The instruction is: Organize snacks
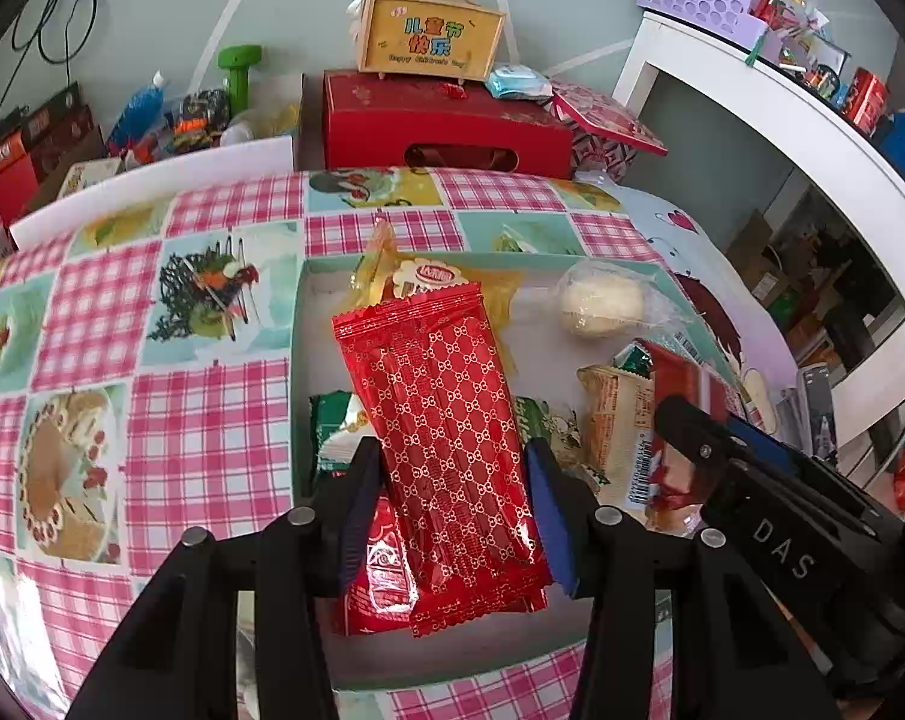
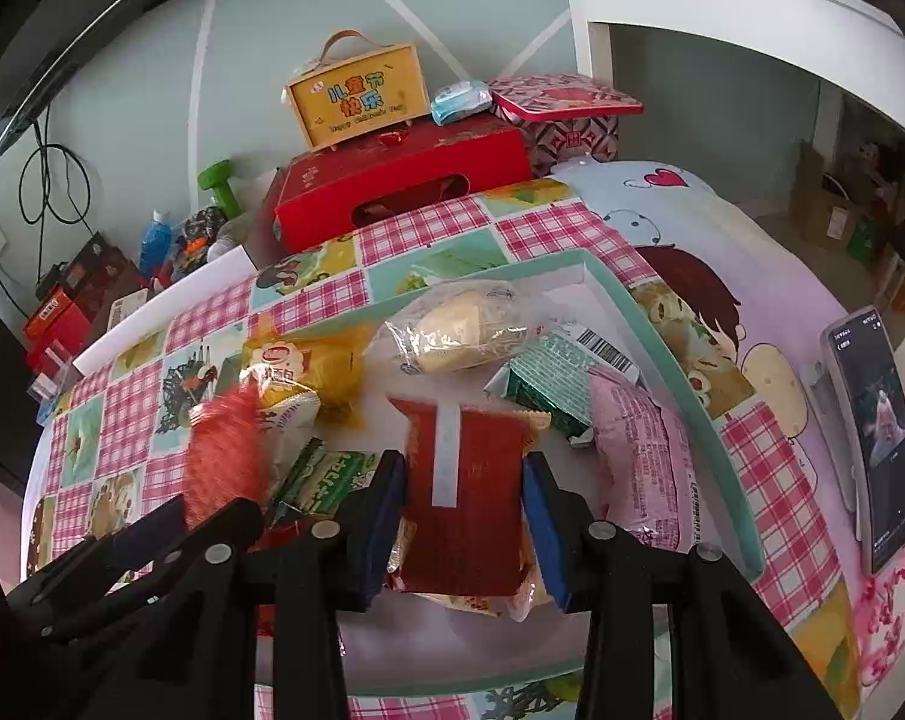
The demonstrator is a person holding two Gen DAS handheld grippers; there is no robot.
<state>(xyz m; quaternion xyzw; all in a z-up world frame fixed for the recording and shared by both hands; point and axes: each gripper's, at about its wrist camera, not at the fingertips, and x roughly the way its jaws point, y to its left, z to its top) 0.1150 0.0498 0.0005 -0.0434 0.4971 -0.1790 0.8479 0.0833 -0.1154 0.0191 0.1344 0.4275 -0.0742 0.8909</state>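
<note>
Left gripper (image 1: 452,468), low in the centre of its wrist view, has its two blue-padded fingers (image 1: 356,504) clamped on the sides of a glossy red patterned packet (image 1: 446,438), which slants up toward the middle of the frame over a shallow mint-rimmed tray (image 1: 297,324). At the far left of that view lies the pink-checked tablecloth (image 1: 200,420). Under the packet, in the tray, sit a green wrapper (image 1: 332,426) and a second red packet (image 1: 380,564); behind it is a yellow bag (image 1: 428,279). Further right in the tray are a clear-wrapped pale bun (image 1: 602,303) and a beige barcoded packet (image 1: 623,432). The right gripper (image 1: 770,480) enters from the lower right edge.

In the right wrist view, the left gripper shows at the lower left with its packet blurred above it. Low in the centre, the right gripper (image 2: 464,510) is closed on a dark red packet with a pale strip down it (image 2: 464,492), just over the tray floor. Above that lies the bun, with a green barcoded wrapper (image 2: 548,384) to its right, then a pink packet (image 2: 638,468) against the tray's right wall. A phone (image 2: 878,438) lies on the cloth at the right edge. At the upper centre, a yellow handled gift box (image 2: 356,99) stands on a red carton (image 2: 404,180).
</note>
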